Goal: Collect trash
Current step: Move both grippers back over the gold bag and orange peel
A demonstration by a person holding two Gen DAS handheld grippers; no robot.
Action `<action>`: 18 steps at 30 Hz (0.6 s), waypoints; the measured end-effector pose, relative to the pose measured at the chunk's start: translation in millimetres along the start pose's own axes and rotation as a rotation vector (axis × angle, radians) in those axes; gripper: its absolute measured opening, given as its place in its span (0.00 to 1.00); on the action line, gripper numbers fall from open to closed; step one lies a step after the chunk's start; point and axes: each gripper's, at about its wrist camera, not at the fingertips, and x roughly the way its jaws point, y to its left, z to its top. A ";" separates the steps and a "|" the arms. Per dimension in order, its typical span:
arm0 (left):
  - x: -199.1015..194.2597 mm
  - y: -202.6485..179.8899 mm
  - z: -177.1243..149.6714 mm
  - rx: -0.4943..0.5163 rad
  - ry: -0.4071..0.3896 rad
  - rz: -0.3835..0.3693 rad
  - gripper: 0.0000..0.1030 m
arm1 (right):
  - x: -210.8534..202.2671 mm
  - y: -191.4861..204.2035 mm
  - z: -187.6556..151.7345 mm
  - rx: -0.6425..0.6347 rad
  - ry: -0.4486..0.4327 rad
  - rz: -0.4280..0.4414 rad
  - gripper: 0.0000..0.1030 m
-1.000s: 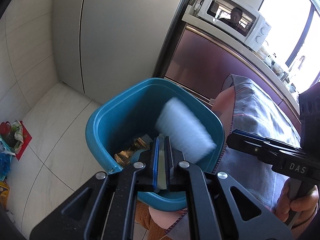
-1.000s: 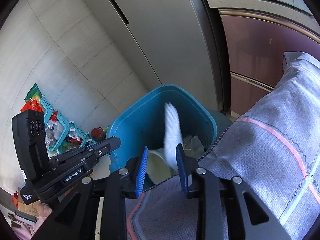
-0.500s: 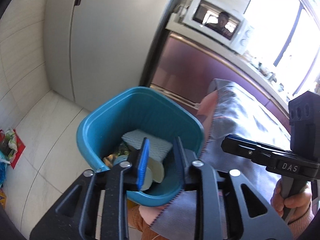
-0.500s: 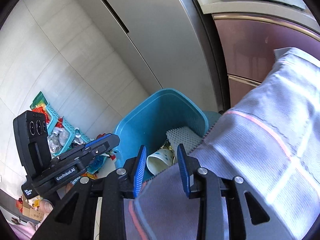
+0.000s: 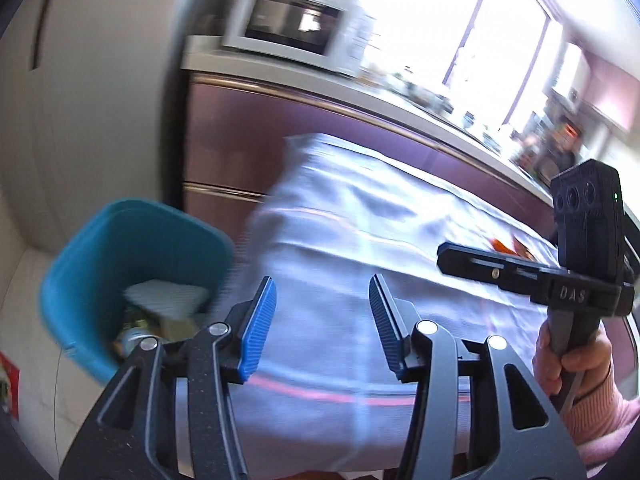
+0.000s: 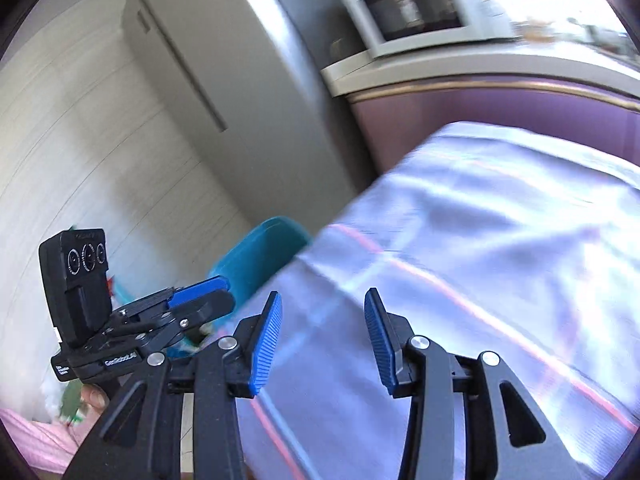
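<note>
Both grippers hang over the grey cloth-covered table [image 5: 360, 240], the left gripper [image 5: 322, 322] and the right gripper [image 6: 320, 336] each with jaws just opened and nothing between them. The teal bin [image 5: 92, 240] sits on the floor beside the table, a white foam sheet [image 5: 166, 296] lying inside.

A smooth teal plastic bin [image 5: 100, 248] stands beside a table draped in pale woven cloth with pink stripes [image 5: 360, 240]. Behind the bin, glossy purple cabinet fronts [image 5: 224, 128] carry brassy metal trim. Matt black plastic gripper arms bear ribbed blue rubbery pads [image 5: 258, 316].
</note>
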 end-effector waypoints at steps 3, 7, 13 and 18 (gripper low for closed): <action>14.1 -32.6 2.2 0.057 0.022 -0.058 0.46 | -35.6 -26.2 -7.8 0.036 -0.060 -0.092 0.39; 36.6 -74.6 3.8 0.123 0.055 -0.116 0.46 | -79.4 -60.1 -19.1 0.083 -0.130 -0.235 0.40; 72.3 -131.9 2.8 0.202 0.114 -0.178 0.46 | -123.5 -113.5 -24.4 0.122 -0.185 -0.440 0.47; 98.2 -170.6 2.0 0.251 0.150 -0.204 0.46 | -135.5 -153.2 -29.1 0.113 -0.145 -0.549 0.57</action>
